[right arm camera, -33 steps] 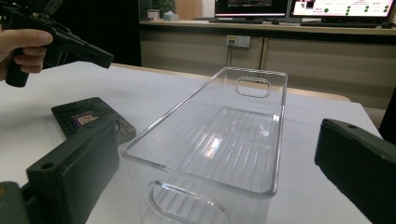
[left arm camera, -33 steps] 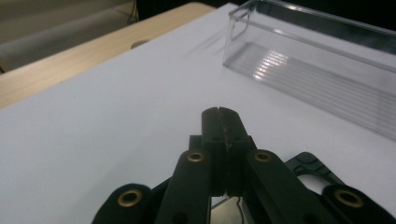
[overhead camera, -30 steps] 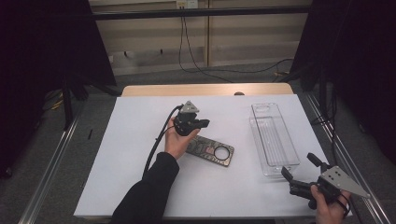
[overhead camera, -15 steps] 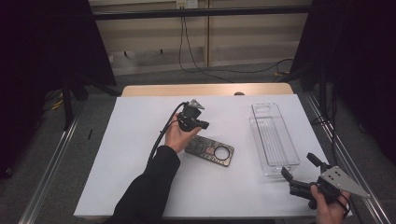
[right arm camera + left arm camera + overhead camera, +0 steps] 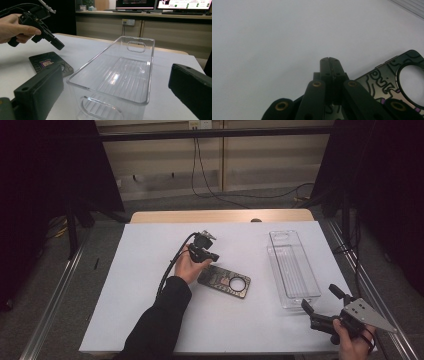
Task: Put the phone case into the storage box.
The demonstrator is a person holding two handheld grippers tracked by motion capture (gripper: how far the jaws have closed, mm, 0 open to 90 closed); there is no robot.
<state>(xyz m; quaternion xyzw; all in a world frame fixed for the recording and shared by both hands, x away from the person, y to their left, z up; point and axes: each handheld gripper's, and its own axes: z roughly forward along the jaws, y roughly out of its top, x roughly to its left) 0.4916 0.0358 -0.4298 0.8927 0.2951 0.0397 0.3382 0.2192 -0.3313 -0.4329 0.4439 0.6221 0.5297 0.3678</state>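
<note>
Plate (image 5: 224,282), flat, dark and oblong with rounded corners, lying on the white table (image 5: 150,320) near the middle, one long edge slanting toward the clear bin (image 5: 293,270). Carries a round hole toward its right end in the high view, and a small pale patch with pinkish marks beside it. Shows up close in the left gripper view (image 5: 395,82) as glossy black with thin light line drawings, purple spots along one edge, and the white table visible through the hole. Seen flat on the table in the right gripper view (image 5: 50,63), just left of the bin's near corner, not touching it.

Left gripper (image 5: 212,256) held in a bare hand just above the plate's left end, jaws pressed together with nothing between them, tips over bare table just beside the plate's edge (image 5: 330,60). Whether touching the plate, cannot tell.

Right gripper (image 5: 320,299) at the table's near right corner, jaws spread wide and empty, pointing toward the near end of the bin (image 5: 112,82).

Compared with a second ago: left gripper shifted slightly toward the far side of the plate and a little lower; plate, bin and right gripper unchanged in place.
</note>
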